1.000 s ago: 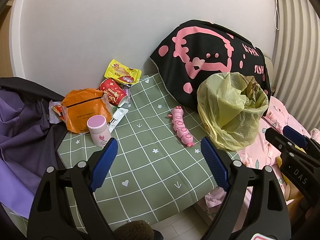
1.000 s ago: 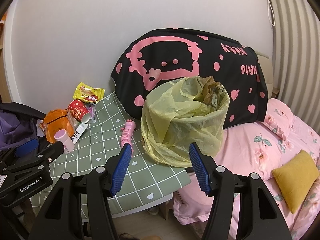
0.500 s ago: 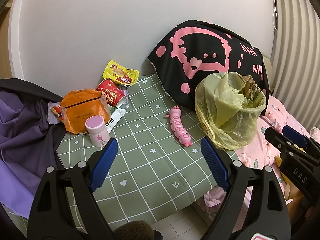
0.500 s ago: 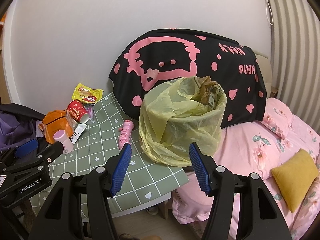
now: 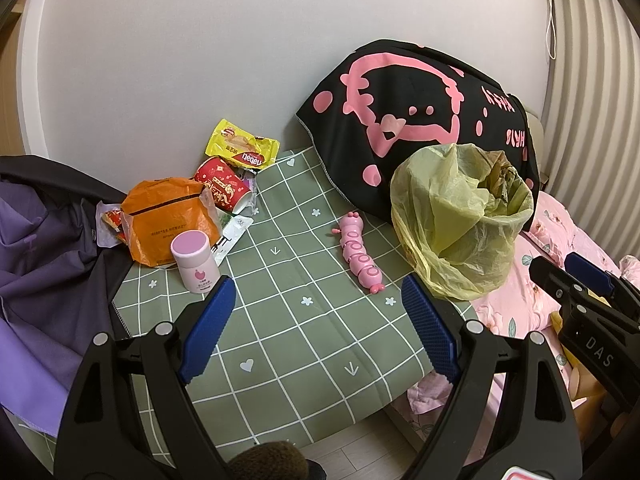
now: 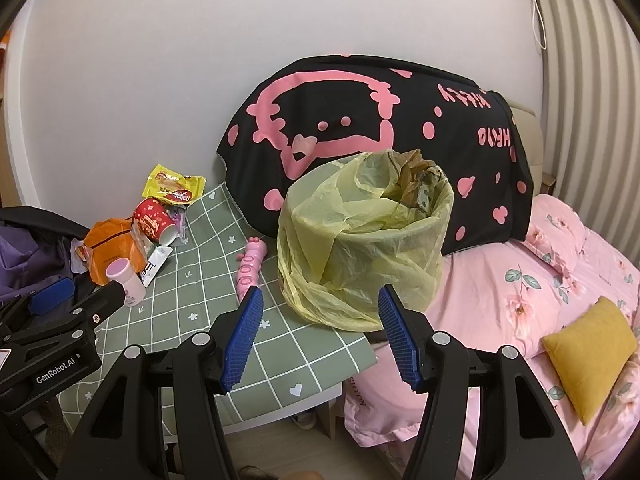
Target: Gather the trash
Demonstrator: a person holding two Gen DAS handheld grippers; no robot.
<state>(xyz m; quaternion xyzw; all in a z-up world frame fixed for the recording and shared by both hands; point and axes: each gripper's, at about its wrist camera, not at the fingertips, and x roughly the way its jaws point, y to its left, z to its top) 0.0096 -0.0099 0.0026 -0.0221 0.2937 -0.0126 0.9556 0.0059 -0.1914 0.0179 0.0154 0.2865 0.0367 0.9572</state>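
Observation:
A yellow bag-lined trash bin (image 5: 460, 220) stands at the right edge of the green checked table (image 5: 288, 320); it also shows in the right wrist view (image 6: 360, 240). Trash lies at the table's far left: a yellow snack wrapper (image 5: 242, 148), a red paper cup (image 5: 224, 188) on its side, an orange bag (image 5: 168, 216). My left gripper (image 5: 316, 328) is open and empty above the table's near part. My right gripper (image 6: 320, 340) is open and empty in front of the bin.
A pink-capped bottle (image 5: 194, 260) and a pink caterpillar toy (image 5: 358, 252) lie on the table. A black and pink blanket (image 5: 420, 120) lies behind the bin. Purple cloth (image 5: 36, 260) hangs at left. A pink bed (image 6: 540, 280) with a yellow cushion (image 6: 588, 348) is at right.
Both grippers have shifted slightly; the scene slides a little left in both views. Both stay open and empty.

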